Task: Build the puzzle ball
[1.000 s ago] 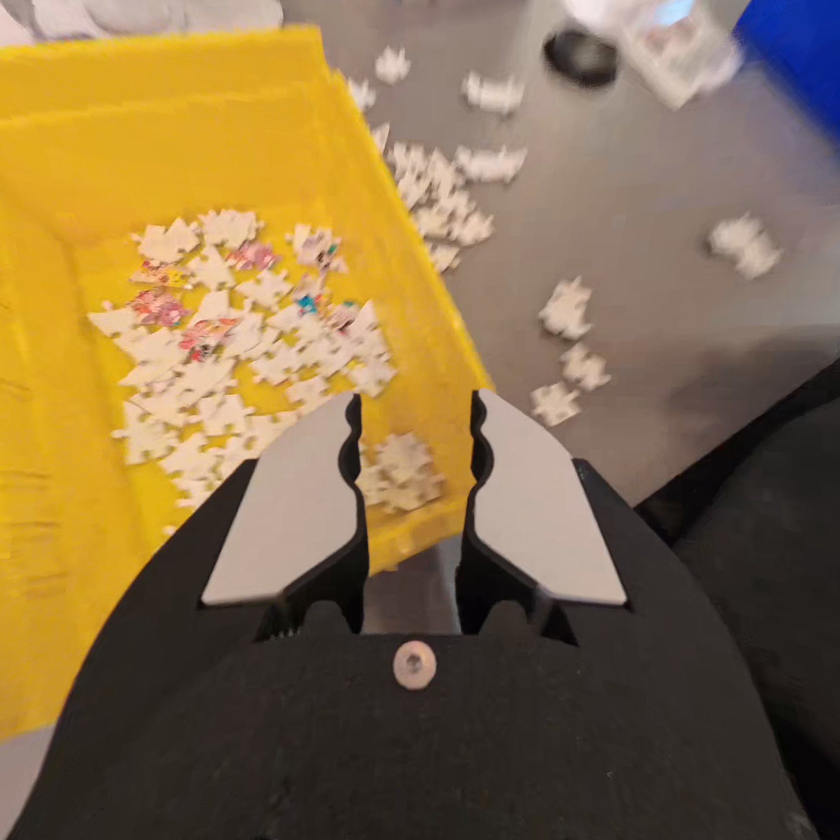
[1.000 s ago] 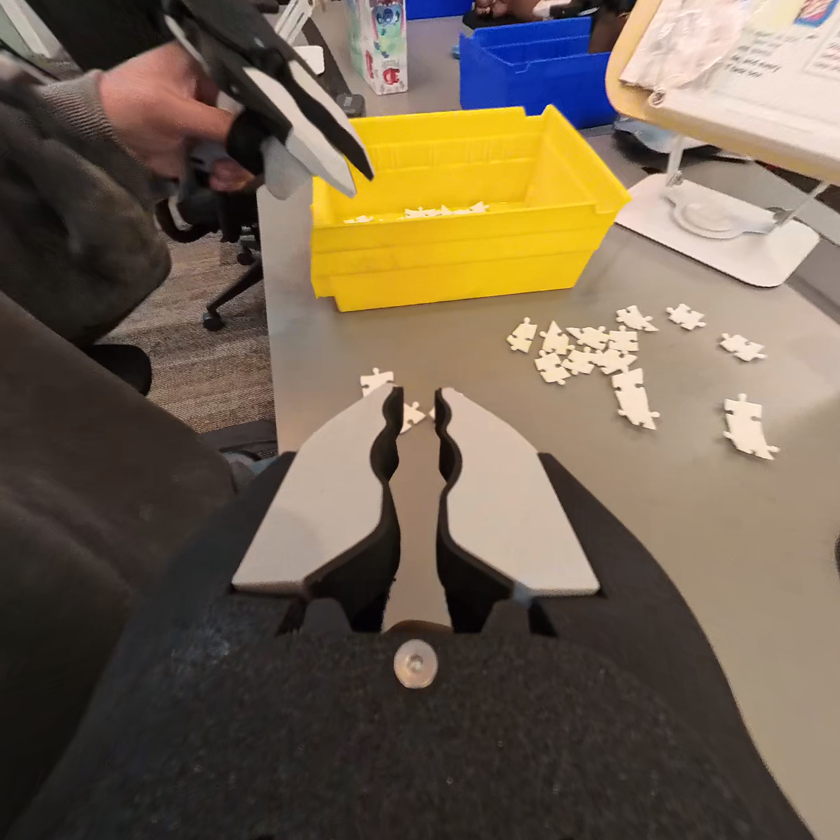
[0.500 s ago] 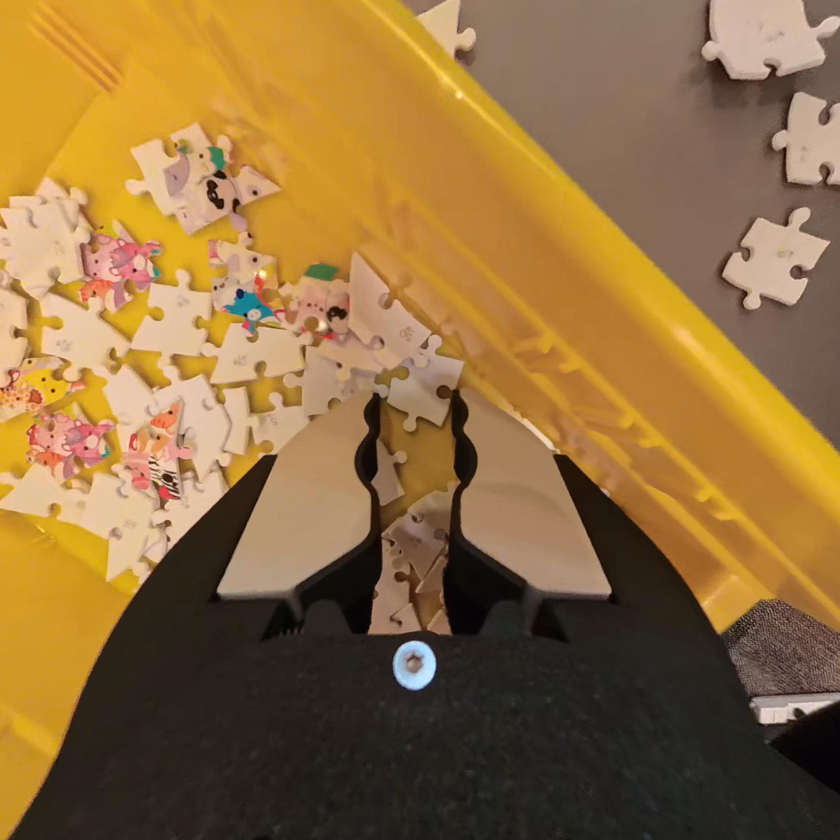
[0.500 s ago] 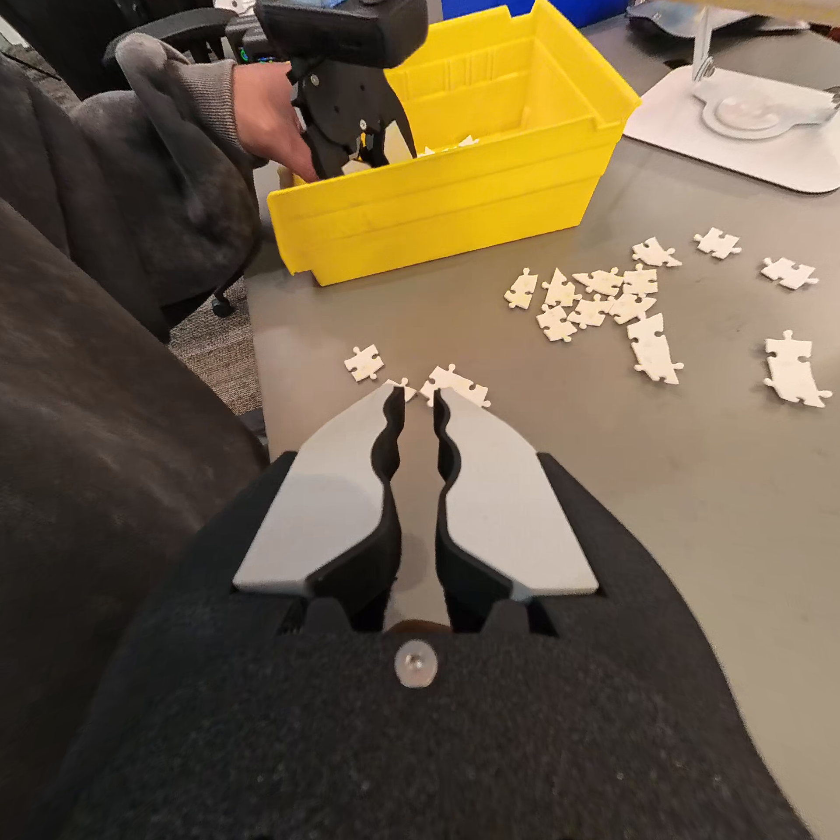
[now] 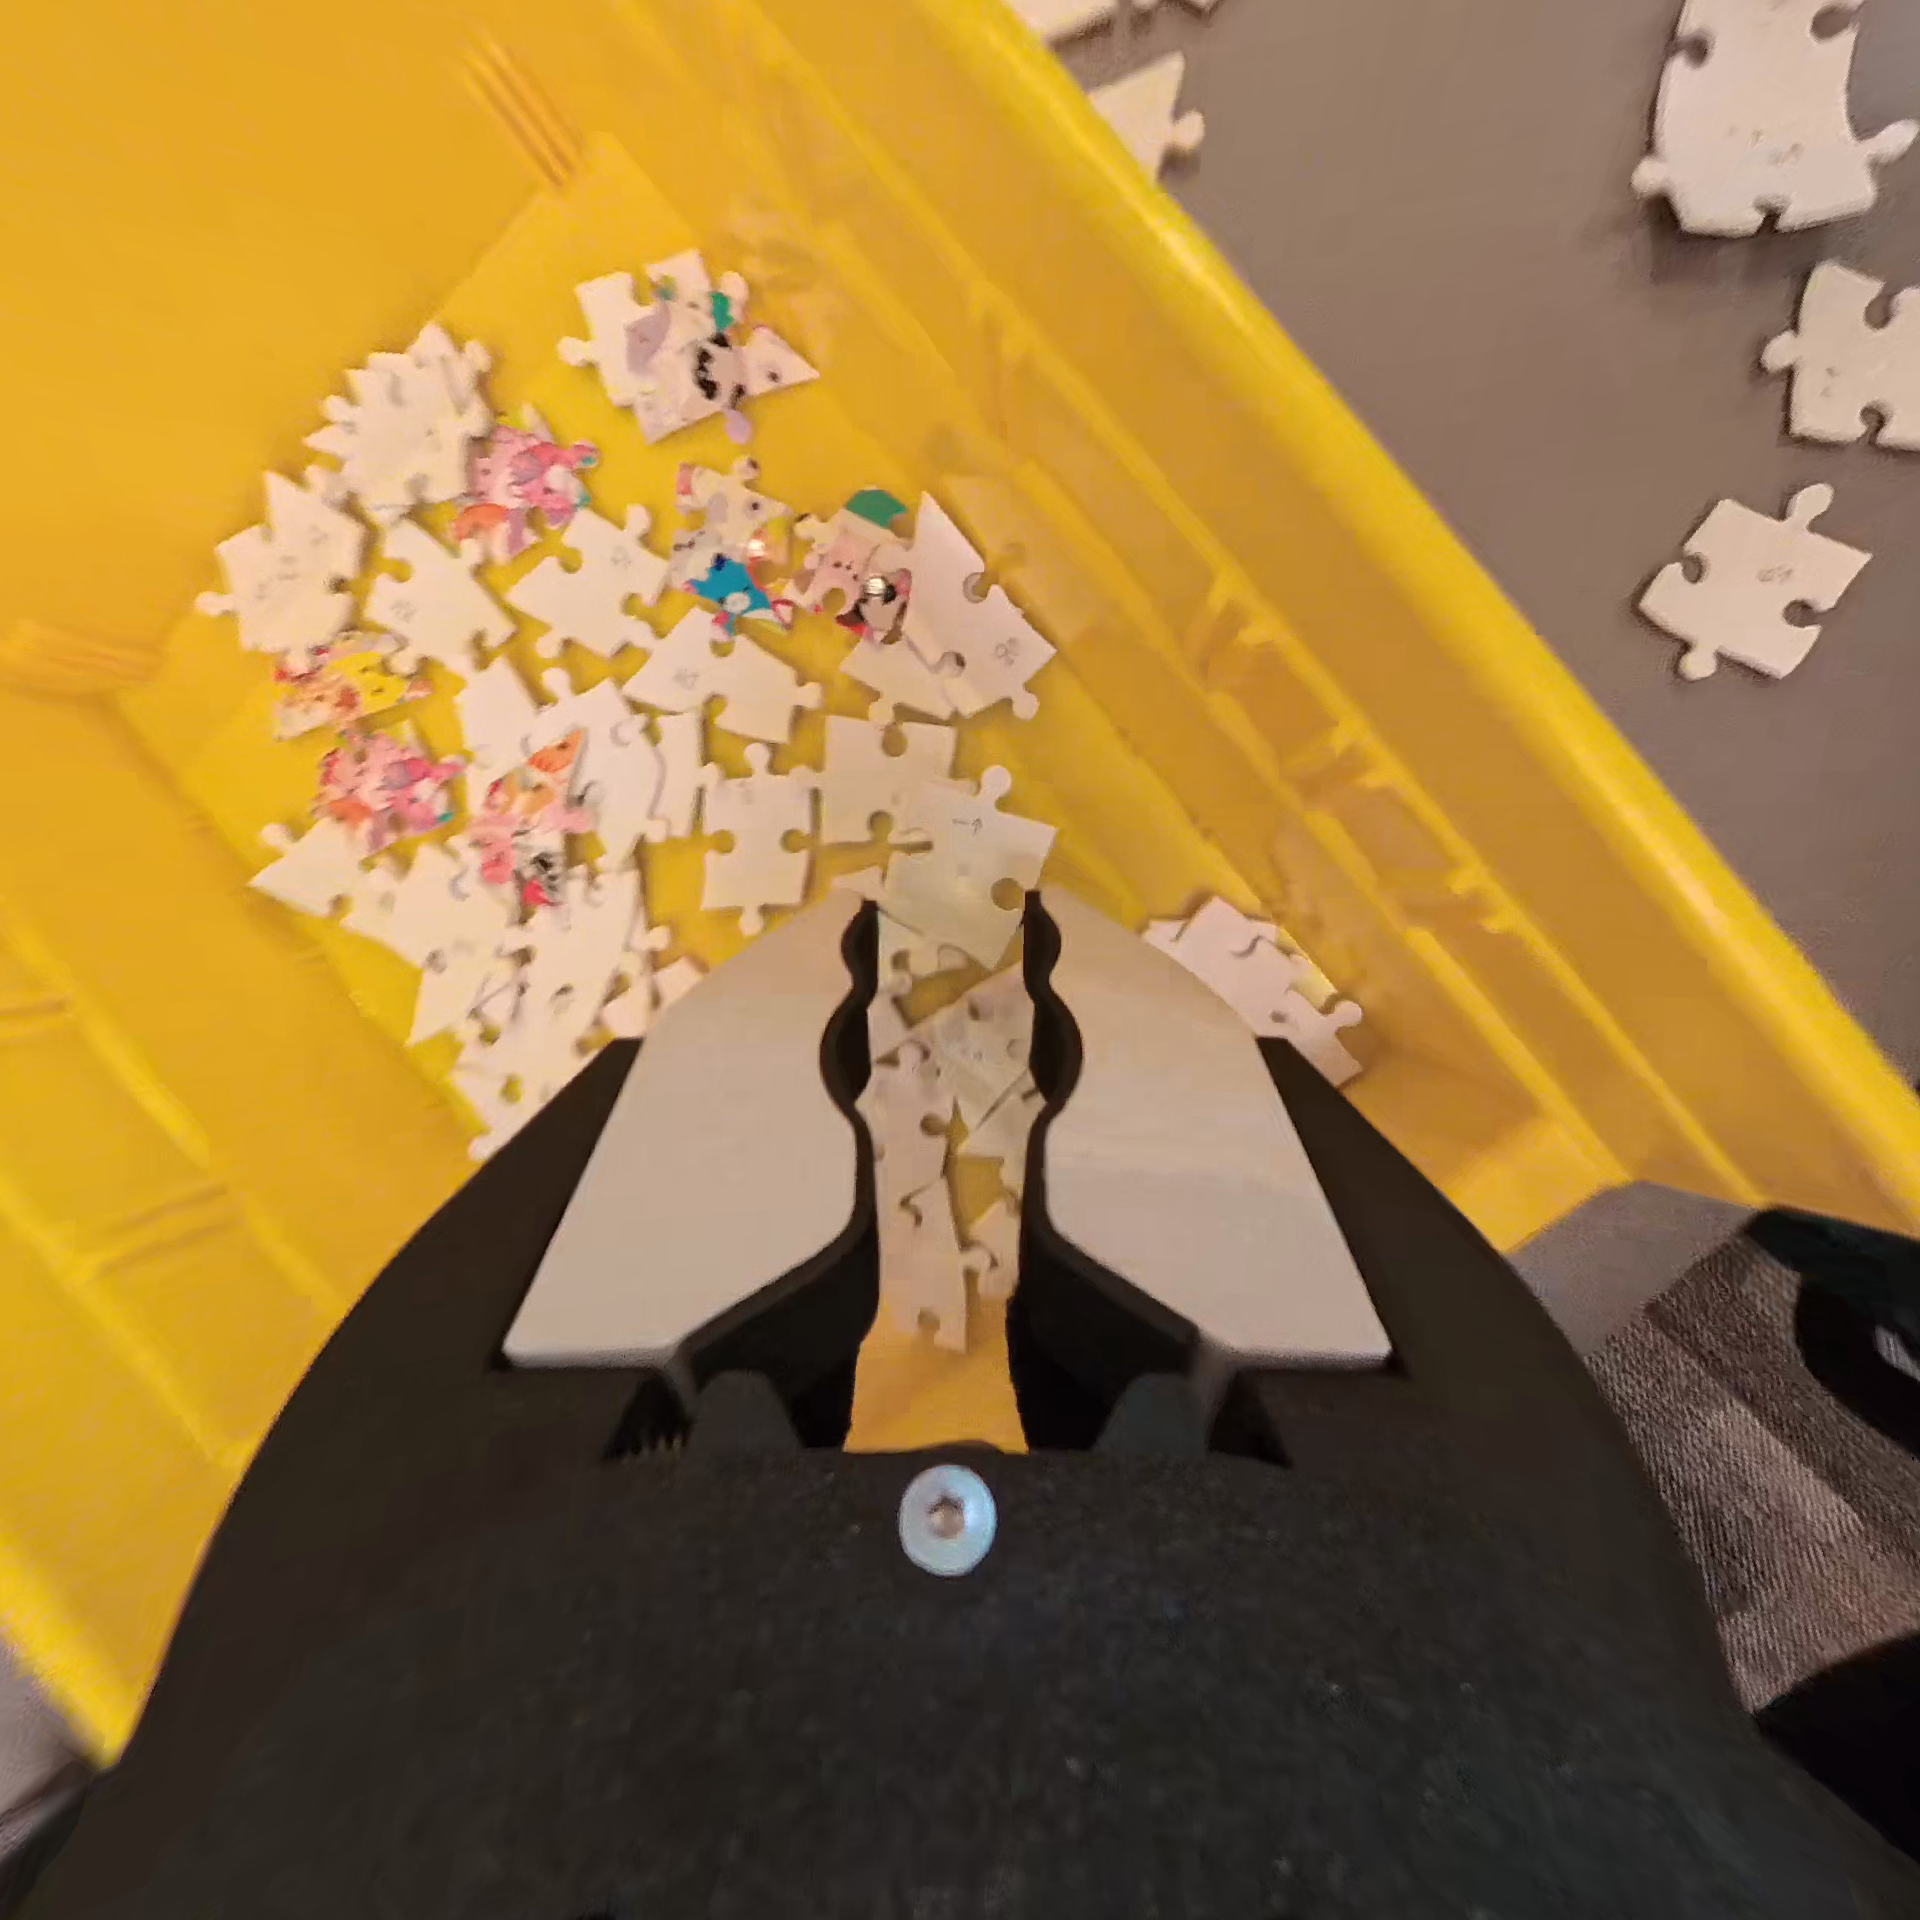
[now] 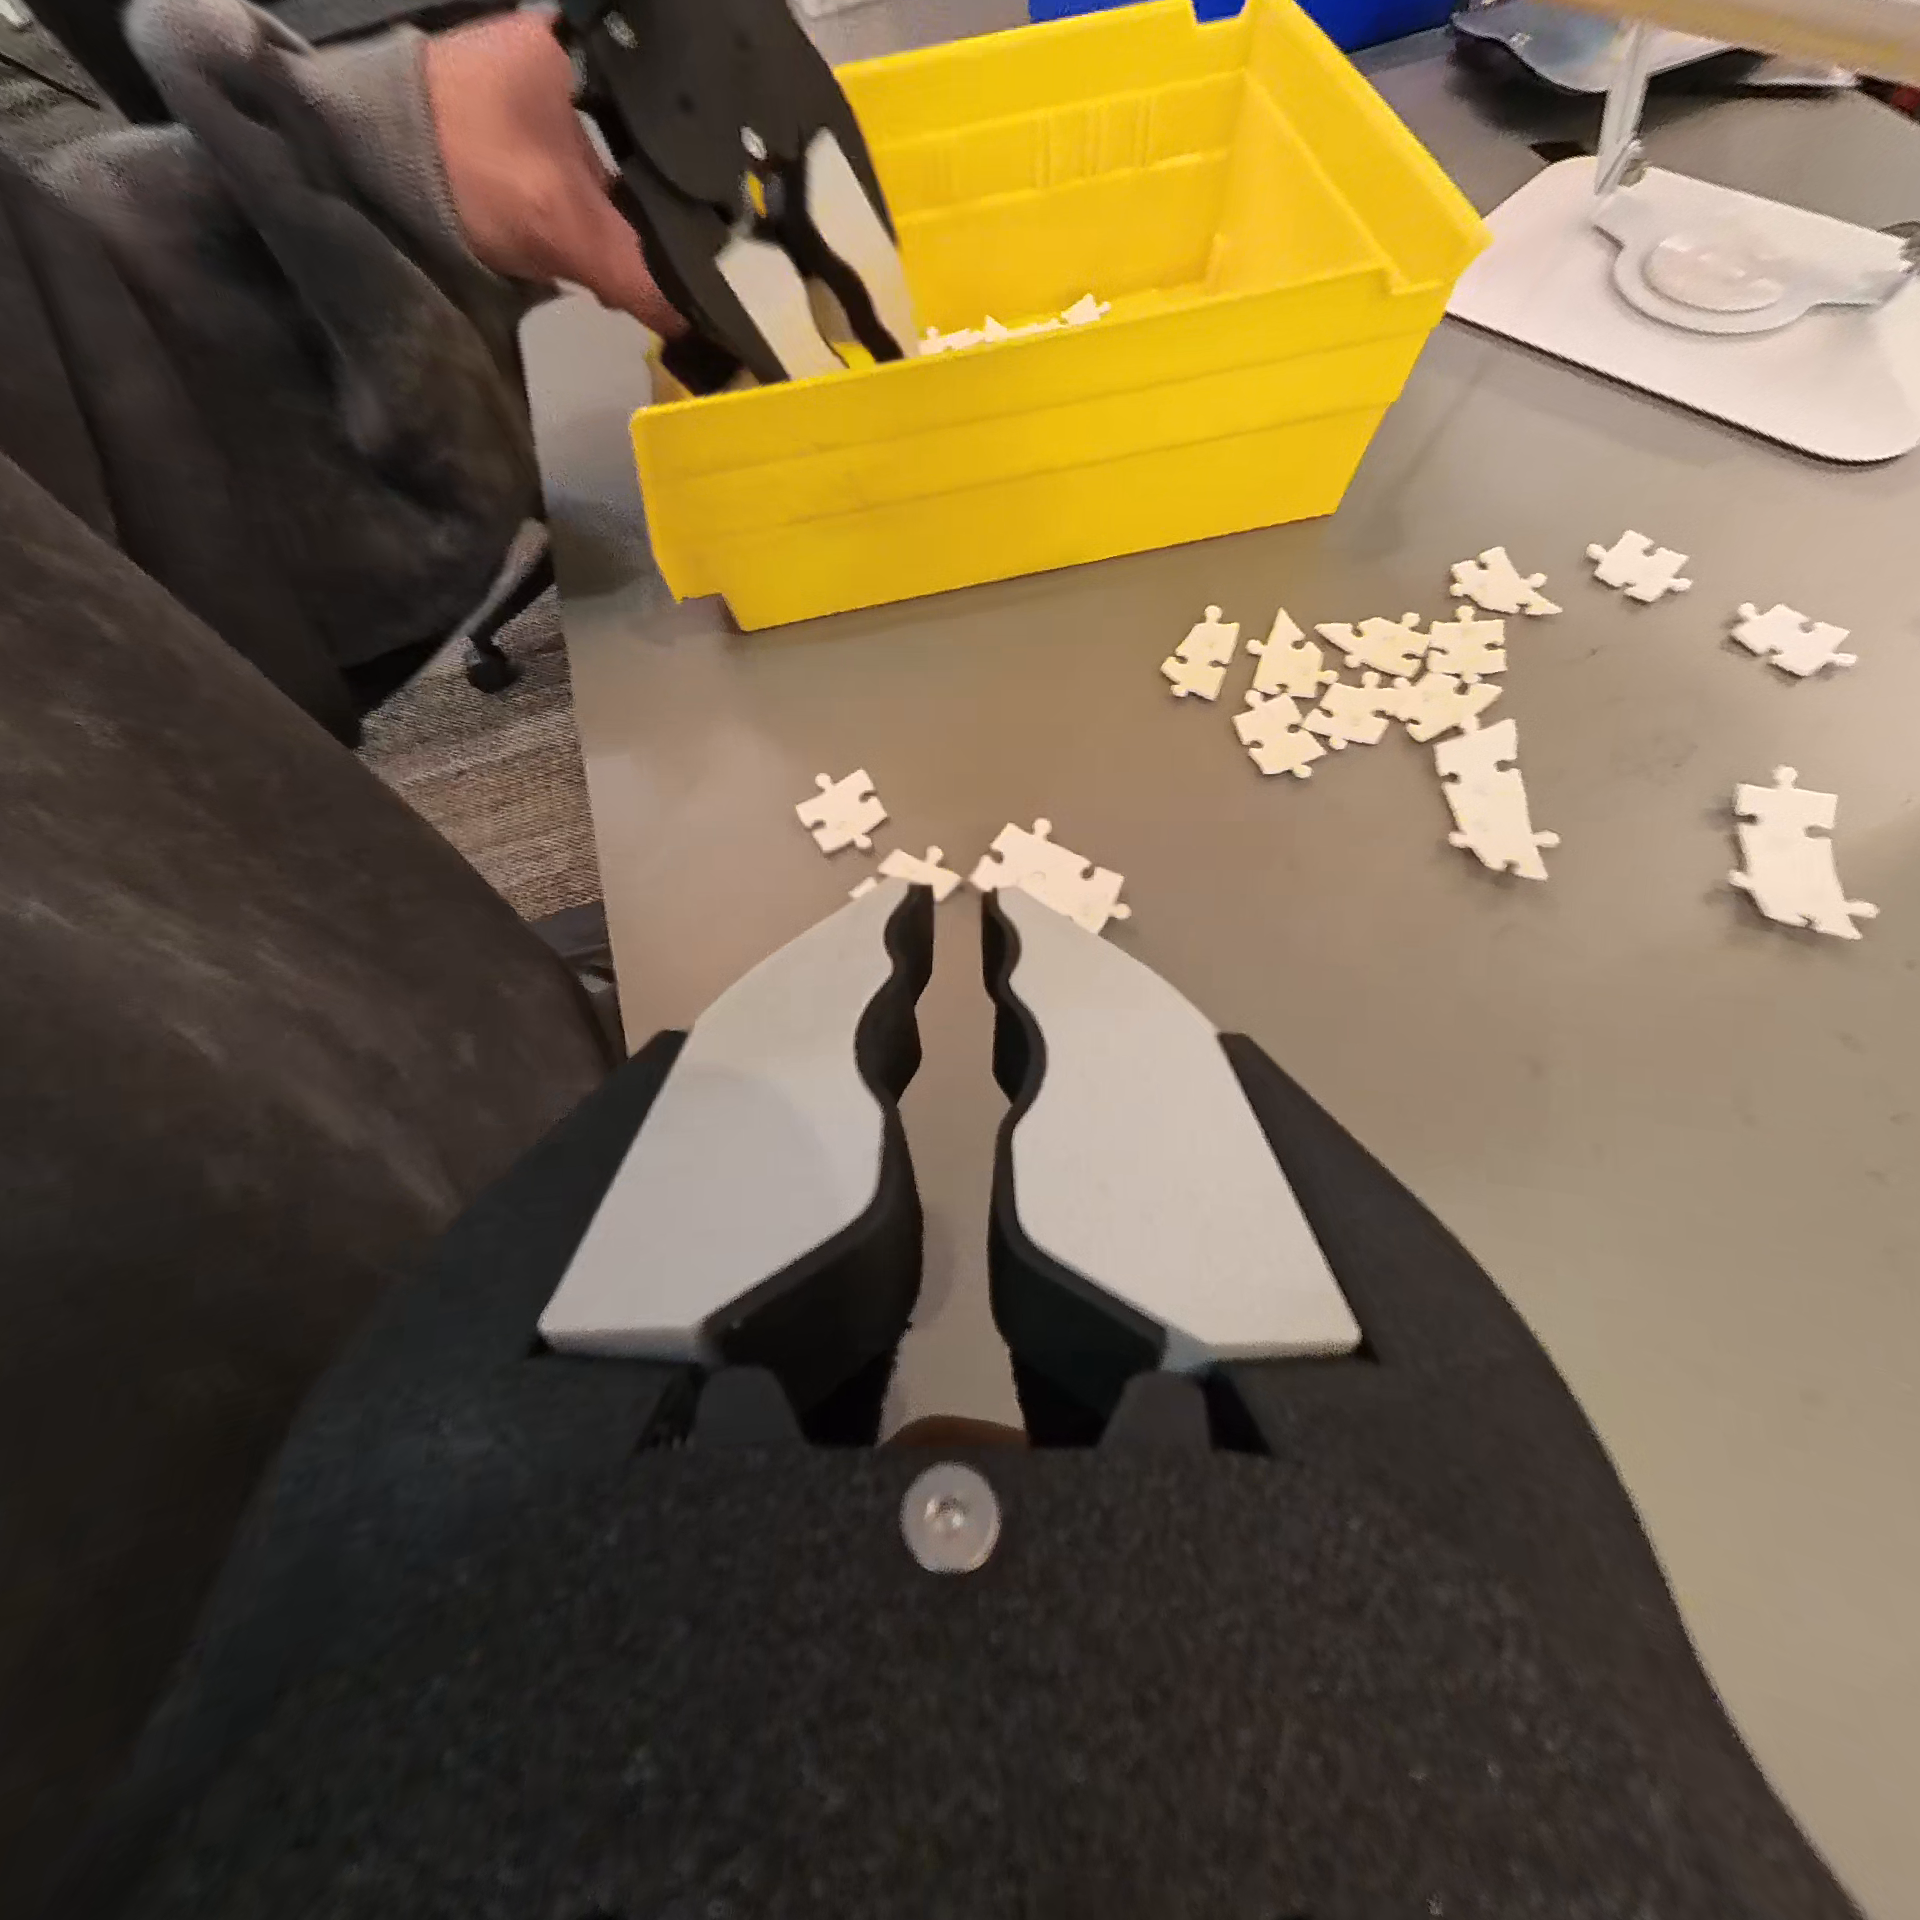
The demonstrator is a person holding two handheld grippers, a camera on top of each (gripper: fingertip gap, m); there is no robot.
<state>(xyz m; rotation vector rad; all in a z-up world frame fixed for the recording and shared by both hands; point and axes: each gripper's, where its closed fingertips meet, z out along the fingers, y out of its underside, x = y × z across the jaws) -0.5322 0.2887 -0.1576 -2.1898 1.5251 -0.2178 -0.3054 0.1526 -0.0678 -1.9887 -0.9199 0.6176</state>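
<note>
My left gripper (image 5: 951,909) is down inside the yellow bin (image 5: 1299,675). Its tips pinch a white puzzle piece (image 5: 961,847) by its edges, above a heap of loose pieces (image 5: 582,675), some white and some with coloured cartoon print. The left gripper also shows in the right wrist view (image 6: 821,270), held by a hand and dipping into the bin (image 6: 1039,457). My right gripper (image 6: 956,904) is empty, its jaws a narrow gap apart, low over the grey table (image 6: 1455,1143), just short of a joined white pair of pieces (image 6: 1055,873) and a small piece (image 6: 920,868).
Loose white pieces lie on the table: a cluster (image 6: 1371,675), two curved joined strips (image 6: 1496,805) (image 6: 1792,857), a single piece (image 6: 844,810). A white stand base (image 6: 1704,312) sits at the back right. A dark sleeve and clothing (image 6: 260,935) fill the left. Some 30 centimeters of space lies between my two pairs of fingers.
The left gripper dropped into the bin and its jaws narrowed onto a white piece. The right gripper stayed low over the table, drifting slightly towards the near pieces.
</note>
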